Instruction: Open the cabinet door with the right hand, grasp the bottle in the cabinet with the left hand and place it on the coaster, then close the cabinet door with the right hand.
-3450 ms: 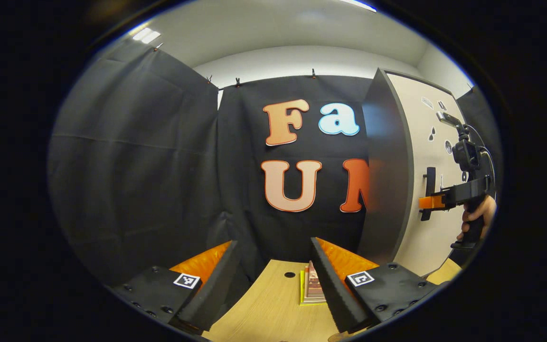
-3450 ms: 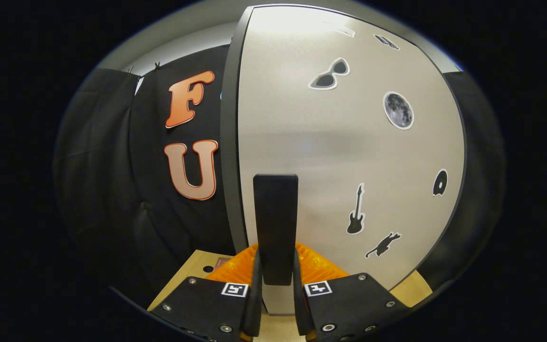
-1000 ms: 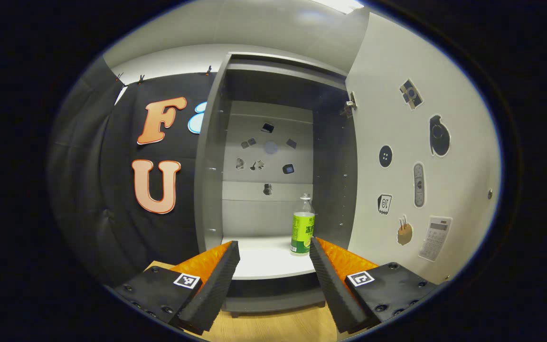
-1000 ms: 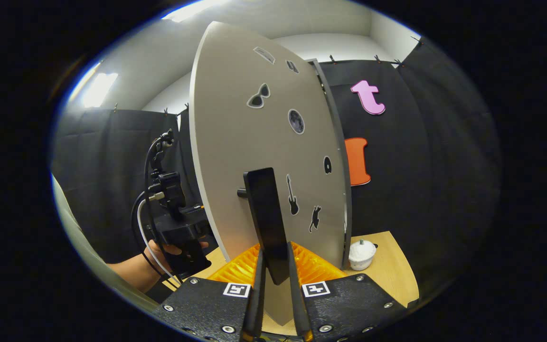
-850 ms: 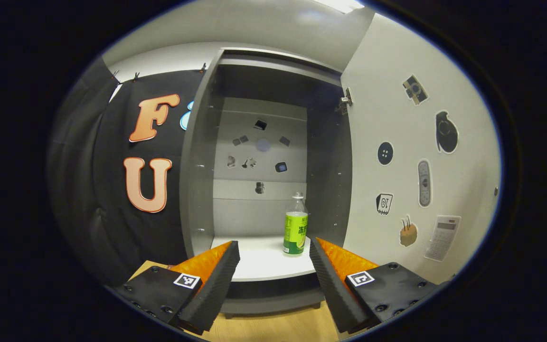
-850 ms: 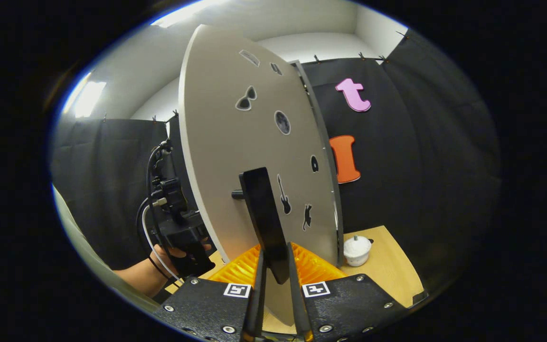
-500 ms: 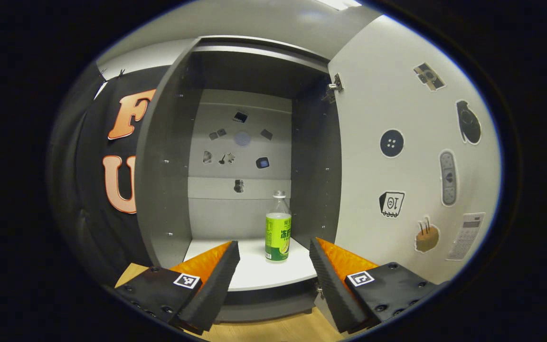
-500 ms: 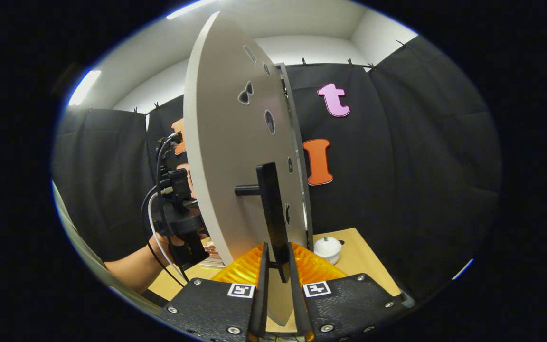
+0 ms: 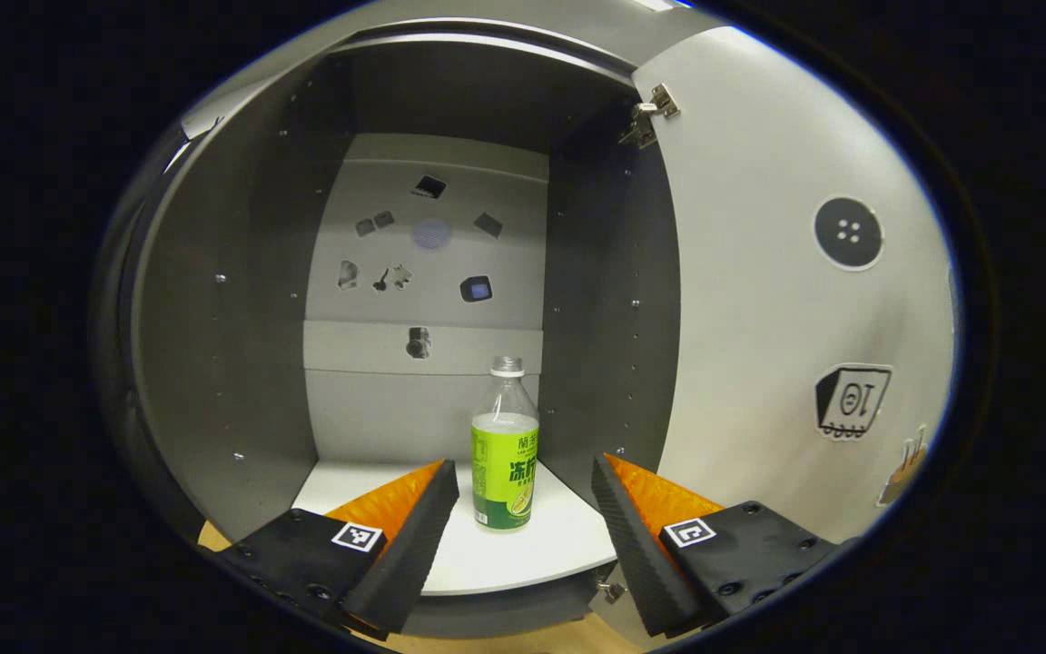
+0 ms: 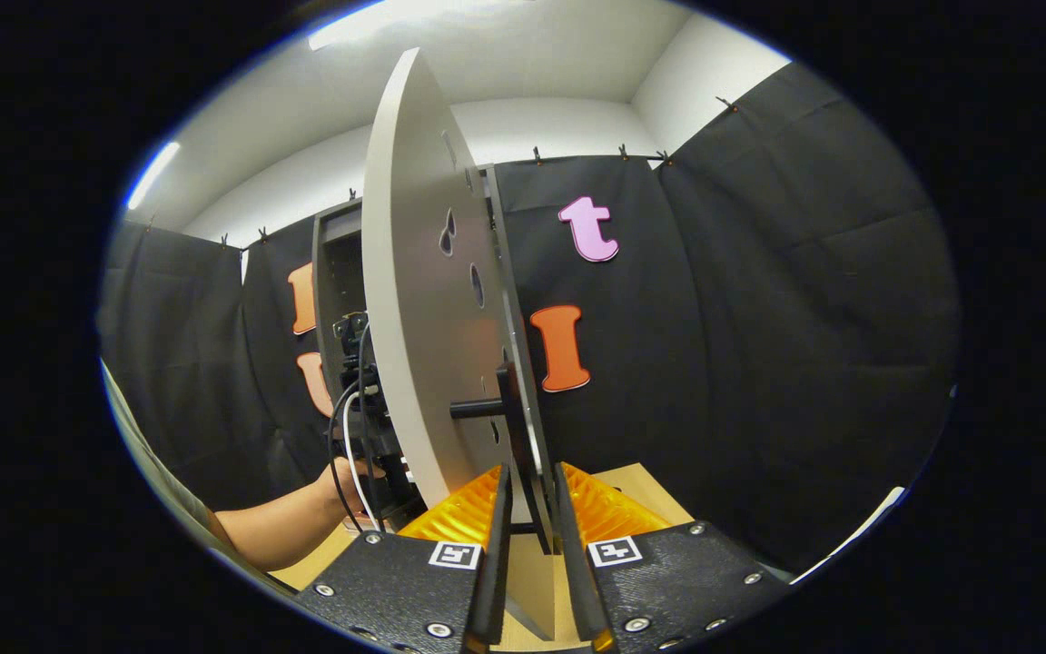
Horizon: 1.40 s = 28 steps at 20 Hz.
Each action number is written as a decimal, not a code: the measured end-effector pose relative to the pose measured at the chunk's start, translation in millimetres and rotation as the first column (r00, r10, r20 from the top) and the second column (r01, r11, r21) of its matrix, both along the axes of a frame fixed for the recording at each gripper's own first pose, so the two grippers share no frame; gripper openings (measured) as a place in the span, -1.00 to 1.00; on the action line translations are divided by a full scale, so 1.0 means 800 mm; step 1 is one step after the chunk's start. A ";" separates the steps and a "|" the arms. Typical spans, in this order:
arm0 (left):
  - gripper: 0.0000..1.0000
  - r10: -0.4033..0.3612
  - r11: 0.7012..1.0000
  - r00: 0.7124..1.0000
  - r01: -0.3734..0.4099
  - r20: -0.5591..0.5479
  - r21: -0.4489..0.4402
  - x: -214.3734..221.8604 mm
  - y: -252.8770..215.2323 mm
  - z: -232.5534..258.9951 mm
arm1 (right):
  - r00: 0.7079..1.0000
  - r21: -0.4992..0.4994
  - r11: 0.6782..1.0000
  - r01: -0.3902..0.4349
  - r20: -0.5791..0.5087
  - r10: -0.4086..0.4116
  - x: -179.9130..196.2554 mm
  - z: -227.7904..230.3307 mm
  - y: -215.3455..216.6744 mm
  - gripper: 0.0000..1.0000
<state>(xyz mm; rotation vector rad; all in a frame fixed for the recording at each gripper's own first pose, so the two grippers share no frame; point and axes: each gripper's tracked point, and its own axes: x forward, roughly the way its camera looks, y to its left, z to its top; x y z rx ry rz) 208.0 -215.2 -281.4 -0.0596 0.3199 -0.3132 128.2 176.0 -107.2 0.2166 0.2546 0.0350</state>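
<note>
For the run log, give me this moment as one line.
door: open | right gripper: shut on handle | left gripper: open, facing bottle | bottle: upright in cabinet

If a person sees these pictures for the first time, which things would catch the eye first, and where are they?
Probably the bottle with its bright green label, standing upright on the white shelf inside the grey cabinet, just beyond the open left gripper. Next, the pale cabinet door, swung wide open and seen nearly edge-on in the right gripper view, with the right gripper shut on its dark handle.
</note>
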 end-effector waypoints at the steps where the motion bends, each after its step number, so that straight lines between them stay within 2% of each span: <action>1: 0.94 0.002 1.000 1.000 -0.002 -0.014 -0.003 0.009 -0.004 -0.008 | 1.000 -0.007 1.000 0.017 -0.001 -0.017 0.007 -0.006 -0.008 -0.41; 3: 0.94 0.003 1.000 0.999 -0.003 -0.042 -0.002 0.030 -0.011 -0.023 | 0.999 -0.003 0.999 0.034 0.020 -0.034 0.007 -0.002 -0.016 -0.57; 4: 0.94 0.003 1.000 0.998 -0.003 -0.059 -0.003 0.041 -0.014 -0.033 | 0.999 0.010 0.999 0.035 0.025 -0.035 0.003 0.001 -0.018 -0.40; 5: 0.94 0.005 1.000 0.998 -0.005 -0.070 0.000 0.051 -0.016 -0.042 | 0.999 0.025 0.999 0.029 0.026 -0.030 0.001 0.003 -0.017 -0.38; 6: 0.94 0.016 1.000 0.997 -0.015 -0.081 0.009 0.061 -0.015 -0.051 | 0.999 0.034 0.999 0.026 0.023 -0.027 0.003 0.001 -0.015 -0.17; 7: 0.94 0.020 1.000 0.996 -0.019 -0.084 0.015 0.068 -0.017 -0.057 | 0.999 0.031 0.999 0.031 0.019 -0.031 0.004 0.000 -0.018 -0.26; 8: 0.94 0.026 0.999 0.996 -0.024 -0.088 0.023 0.074 -0.015 -0.063 | 0.999 0.021 0.999 0.042 0.021 -0.042 0.004 -0.001 -0.022 -0.18; 9: 0.94 0.027 0.999 0.995 -0.024 -0.093 0.026 0.081 -0.015 -0.071 | 0.998 0.013 0.998 0.053 0.022 -0.054 0.006 -0.002 -0.026 0.00; 10: 0.94 0.029 0.999 0.994 -0.026 -0.104 0.029 0.087 -0.016 -0.079 | 0.998 0.015 0.998 0.057 0.024 -0.058 0.006 -0.001 -0.027 -0.07; 11: 0.94 0.029 0.999 0.993 -0.026 -0.115 0.029 0.089 -0.018 -0.089 | 0.998 0.028 0.998 0.058 0.027 -0.059 0.005 -0.001 -0.026 -0.02; 12: 0.94 0.028 0.999 0.992 -0.024 -0.124 0.027 0.092 -0.020 -0.095 | 0.998 0.038 0.998 0.057 0.029 -0.058 0.005 -0.001 -0.024 0.17; 13: 0.94 0.015 1.000 0.991 -0.012 -0.130 0.025 0.096 -0.024 -0.102 | 0.998 0.041 0.997 0.060 0.030 -0.061 0.007 0.000 -0.028 0.06; 14: 0.94 0.010 0.999 0.992 -0.006 -0.128 0.031 0.098 -0.024 -0.105 | 0.998 0.037 0.997 0.062 0.030 -0.064 0.007 -0.001 -0.031 0.07; 15: 0.92 0.016 0.999 0.993 -0.012 -0.114 0.037 0.107 -0.022 -0.106 | 0.998 0.033 0.997 0.063 0.029 -0.064 0.009 -0.001 -0.032 -0.06; 16: 0.65 0.014 0.999 0.995 -0.011 -0.103 0.033 0.111 -0.022 -0.105 | 0.998 0.030 0.998 0.061 0.028 -0.062 0.008 -0.001 -0.031 -0.06; 17: 0.66 0.003 1.000 0.995 0.000 -0.103 0.026 0.108 -0.023 -0.101 | 0.998 0.027 0.998 0.061 0.026 -0.062 0.007 -0.002 -0.029 -0.06; 18: 0.59 0.005 1.000 0.995 -0.002 -0.101 0.023 0.107 -0.021 -0.100 | 0.998 0.022 0.998 0.063 0.024 -0.064 0.006 -0.005 -0.030 0.07; 19: 0.61 0.005 1.000 0.995 -0.003 -0.099 0.017 0.105 -0.020 -0.098 | 0.998 0.018 0.998 0.065 0.019 -0.065 0.005 -0.008 -0.031 0.07; 20: 0.58 0.009 1.000 0.996 -0.008 -0.089 0.010 0.104 -0.017 -0.093 | 0.998 0.018 0.998 0.064 0.018 -0.065 0.005 -0.007 -0.032 -0.06; 22: 0.57 0.013 1.000 0.998 -0.013 -0.055 0.009 0.095 -0.011 -0.077 | 0.998 0.023 0.998 0.058 0.021 -0.059 0.011 -0.007 -0.030 -0.06; 23: 0.54 0.012 1.000 0.999 -0.011 -0.039 0.014 0.089 -0.008 -0.071 | 0.998 0.022 0.998 0.059 0.018 -0.059 0.013 -0.010 -0.031 0.07; 25: 0.58 0.012 0.999 1.000 -0.012 -0.018 0.032 0.076 0.000 -0.063 | 0.998 0.025 0.998 0.055 0.013 -0.055 0.018 -0.016 -0.032 0.07; 26: 0.49 0.015 0.999 1.000 -0.014 -0.013 0.037 0.069 0.004 -0.060 | 0.999 0.034 0.998 0.049 0.009 -0.049 0.018 -0.016 -0.032 0.07; 28: 0.53 0.025 0.999 1.000 -0.024 -0.008 0.039 0.047 0.015 -0.054 | 1.000 0.057 0.998 0.030 0.007 -0.030 0.014 -0.017 -0.030 0.08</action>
